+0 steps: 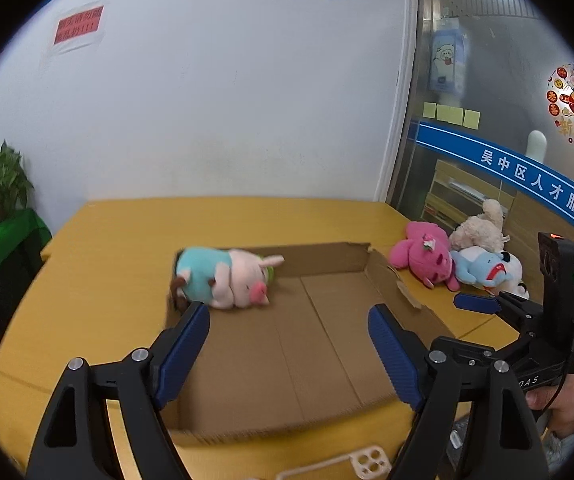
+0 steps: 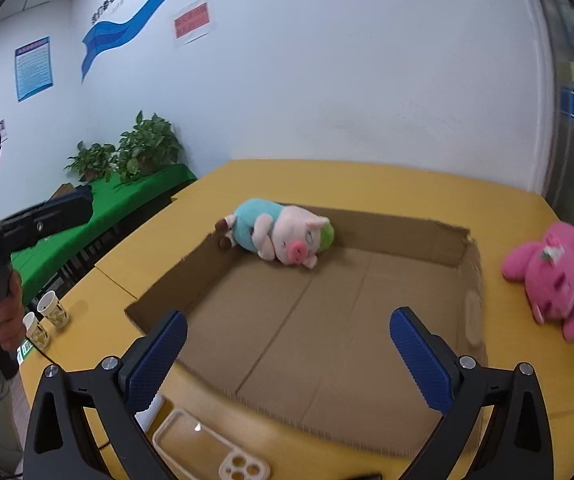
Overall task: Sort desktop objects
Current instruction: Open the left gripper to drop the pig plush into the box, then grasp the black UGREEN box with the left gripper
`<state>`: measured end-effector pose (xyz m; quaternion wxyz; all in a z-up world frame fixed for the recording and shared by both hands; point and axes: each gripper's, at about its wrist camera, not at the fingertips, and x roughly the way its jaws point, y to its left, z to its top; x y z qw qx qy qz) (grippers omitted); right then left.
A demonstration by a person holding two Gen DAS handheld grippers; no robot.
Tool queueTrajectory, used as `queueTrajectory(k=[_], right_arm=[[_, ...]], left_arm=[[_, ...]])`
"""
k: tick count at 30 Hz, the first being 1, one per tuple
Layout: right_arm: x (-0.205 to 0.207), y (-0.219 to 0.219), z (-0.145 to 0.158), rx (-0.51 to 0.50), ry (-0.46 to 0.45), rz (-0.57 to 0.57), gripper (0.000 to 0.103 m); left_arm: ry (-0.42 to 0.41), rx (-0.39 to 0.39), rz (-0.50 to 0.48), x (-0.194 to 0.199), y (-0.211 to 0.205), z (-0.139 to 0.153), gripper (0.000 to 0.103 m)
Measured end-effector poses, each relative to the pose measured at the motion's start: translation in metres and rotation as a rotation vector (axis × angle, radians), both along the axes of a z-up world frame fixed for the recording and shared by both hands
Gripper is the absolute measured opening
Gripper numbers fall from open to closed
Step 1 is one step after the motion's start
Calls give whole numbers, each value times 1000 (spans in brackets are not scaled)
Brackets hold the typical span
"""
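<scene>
A plush pig in a teal shirt lies in the far left corner of a shallow cardboard box on the yellow table; it also shows in the right wrist view, inside the box. A pink plush, a cream plush and a light blue plush lie heaped to the right of the box. My left gripper is open and empty above the box's near part. My right gripper is open and empty over the box's near edge.
A clear phone case lies on the table at the near edge. Two paper cups stand at the table's left edge. Potted plants stand on a green-covered side table. A glass wall is at right.
</scene>
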<state>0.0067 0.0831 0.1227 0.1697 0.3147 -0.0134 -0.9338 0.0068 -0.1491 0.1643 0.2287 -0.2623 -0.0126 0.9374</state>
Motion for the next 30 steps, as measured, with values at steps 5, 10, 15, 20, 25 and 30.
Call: queueTrajectory(k=[5, 10, 15, 20, 25, 30], right_arm=[[36, 7, -11, 54, -10, -68, 103], [66, 18, -20, 53, -14, -101, 103], [95, 27, -37, 48, -38, -98, 103], [124, 38, -62, 24, -80, -75, 103], [150, 56, -103, 15, -166, -36, 103], [163, 84, -142, -32, -266, -56, 103]], left_arm=[[-12, -15, -2, 36, 13, -23, 82], [-46, 1, 2, 55, 16, -40, 82], [-105, 34, -34, 64, 20, -60, 82], [-153, 53, -62, 68, 26, -77, 82], [-255, 87, -168, 68, 46, -102, 82], [-383, 89, -294, 64, 84, -136, 80]])
